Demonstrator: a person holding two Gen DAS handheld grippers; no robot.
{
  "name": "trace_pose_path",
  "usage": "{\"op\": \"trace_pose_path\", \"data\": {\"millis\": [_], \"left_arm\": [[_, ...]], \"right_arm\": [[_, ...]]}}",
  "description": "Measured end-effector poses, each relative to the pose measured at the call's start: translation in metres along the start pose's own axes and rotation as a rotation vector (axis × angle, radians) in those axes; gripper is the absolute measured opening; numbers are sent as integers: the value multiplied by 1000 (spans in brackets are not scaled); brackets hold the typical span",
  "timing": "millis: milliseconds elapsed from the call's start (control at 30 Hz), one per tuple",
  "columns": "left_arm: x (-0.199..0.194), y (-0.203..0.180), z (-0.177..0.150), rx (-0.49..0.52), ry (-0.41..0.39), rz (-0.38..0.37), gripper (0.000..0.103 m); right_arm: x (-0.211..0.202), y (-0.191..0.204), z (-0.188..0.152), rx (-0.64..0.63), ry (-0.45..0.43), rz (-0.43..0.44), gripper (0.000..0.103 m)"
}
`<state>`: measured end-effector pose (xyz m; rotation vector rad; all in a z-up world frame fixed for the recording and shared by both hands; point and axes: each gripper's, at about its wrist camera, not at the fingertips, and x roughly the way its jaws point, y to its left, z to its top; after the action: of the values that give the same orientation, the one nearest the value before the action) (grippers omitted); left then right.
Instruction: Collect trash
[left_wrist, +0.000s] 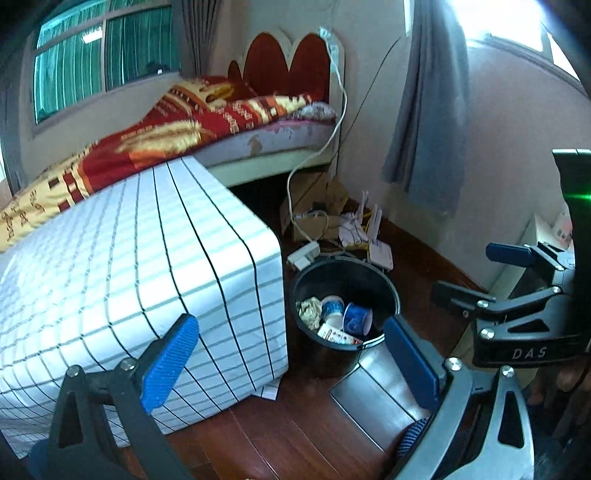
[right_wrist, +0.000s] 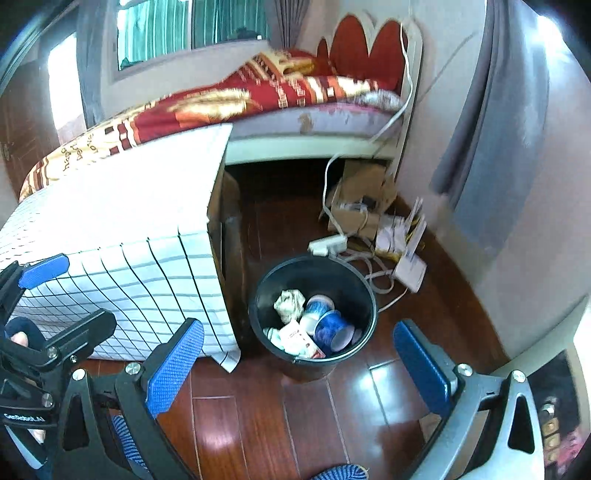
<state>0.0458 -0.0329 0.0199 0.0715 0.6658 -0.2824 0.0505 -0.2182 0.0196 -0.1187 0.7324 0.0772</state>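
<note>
- Standing on the wooden floor (right_wrist: 258, 424), the black bin (right_wrist: 364, 295) is seen beside the checked-cloth desk (right_wrist: 129, 229), holding cups (right_wrist: 328, 325) and crumpled paper (right_wrist: 290, 302).
- Left claw (left_wrist: 291, 354) and right claw (right_wrist: 299, 365) are held released, empty.
- Cables (right_wrist: 376, 275) and boxes (right_wrist: 360, 199) are piled behind the bin.

White capital letters reading "DAS" stand on the black body of the right gripper (left_wrist: 461, 280), seen at the right edge of the left wrist view. In the right wrist view, small white lettering that appears to read "GenRobot.AI" runs along the black body of the left gripper (right_wrist: 66, 291) at the lower left edge. Dark script is printed on the yellow end of the red-and-gold blanket (right_wrist: 79, 149) on the bed, upside down to the camera and not legible. The carton (right_wrist: 299, 338) in the black bin (right_wrist: 364, 295) carries red print too small to read.
</note>
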Motion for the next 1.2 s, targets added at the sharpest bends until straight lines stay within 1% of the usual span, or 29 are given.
{"op": "trace_pose_path", "data": {"millis": [133, 267, 400, 467, 667, 767, 933, 1200], "left_arm": [[-23, 0, 10, 13, -37, 6, 101], [-44, -1, 11, 27, -69, 28, 101], [-65, -5, 5, 70, -113, 70, 101], [-72, -5, 4, 79, -128, 78, 101], [-95, 0, 5, 45, -174, 78, 101], [-103, 3, 7, 27, -193, 65, 101], [-106, 4, 9, 27, -207, 67, 102], [-107, 2, 8, 27, -220, 61, 102]], "right_arm": [[-29, 8, 4, -5, -47, -47, 103], [-55, 14, 3, 5, -70, -47, 103], [-81, 21, 0, -4, -110, -53, 103], [-92, 24, -1, -17, -126, -55, 103], [-120, 26, -1, -25, -178, -61, 103], [-131, 25, 2, -14, -205, -61, 103], [-141, 22, 6, 5, -240, -61, 103], [-142, 19, 9, 14, -251, -67, 103]]}}
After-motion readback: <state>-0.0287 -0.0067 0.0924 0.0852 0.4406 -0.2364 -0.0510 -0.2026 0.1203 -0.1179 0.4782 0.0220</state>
